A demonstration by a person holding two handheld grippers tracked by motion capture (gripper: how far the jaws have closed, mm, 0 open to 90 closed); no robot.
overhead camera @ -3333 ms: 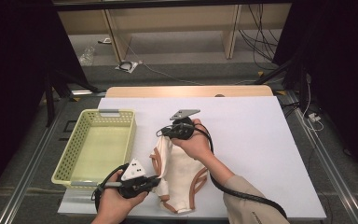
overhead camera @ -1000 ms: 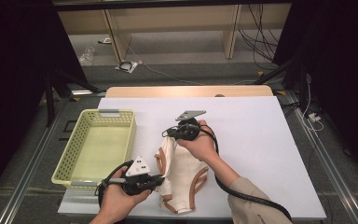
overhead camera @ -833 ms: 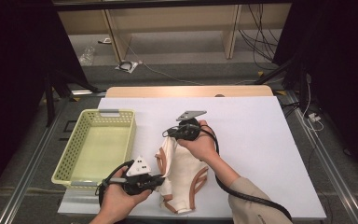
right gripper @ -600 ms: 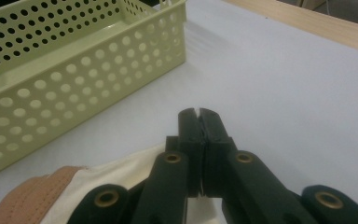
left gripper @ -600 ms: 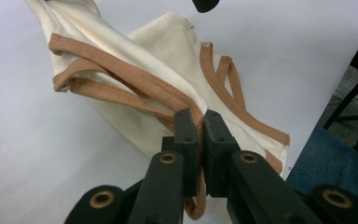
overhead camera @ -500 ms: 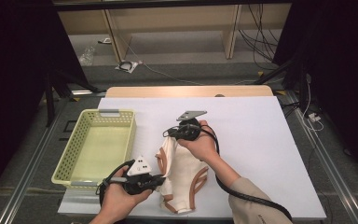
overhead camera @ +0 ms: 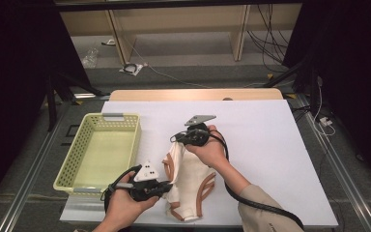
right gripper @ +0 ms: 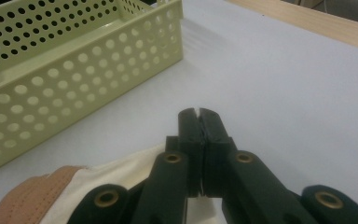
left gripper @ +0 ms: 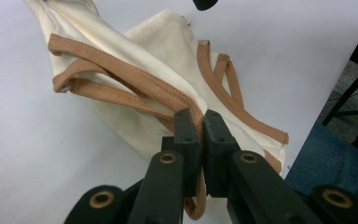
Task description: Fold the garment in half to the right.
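My left tongs (overhead camera: 166,186) sit at about 7 o'clock on the white table (overhead camera: 270,145), clamped together on the brown-trimmed edge of a cream garment (overhead camera: 188,174). In the left gripper view the brown binding (left gripper: 135,77) runs straight in between the two black jaws, which pinch it with no gap. My right tongs (overhead camera: 176,138) are near the table's centre, closed tight on the garment's upper end; in the right gripper view a sliver of cream cloth (right gripper: 196,111) shows at the very tip between the pressed jaws, and more of the fabric with a brown strap lies below them.

The garment lies between my two hands, its upper part lifted toward 12 o'clock and its lower part with looping brown straps spread on the table toward 6 o'clock.

A pale yellow perforated basket (overhead camera: 79,164) stands at 9 o'clock from the garment, well apart from it.

A small tag sits at the garment's seam (left gripper: 184,19), too small to read. Light lettering on my right sleeve (overhead camera: 269,224) is likewise too blurred to read.
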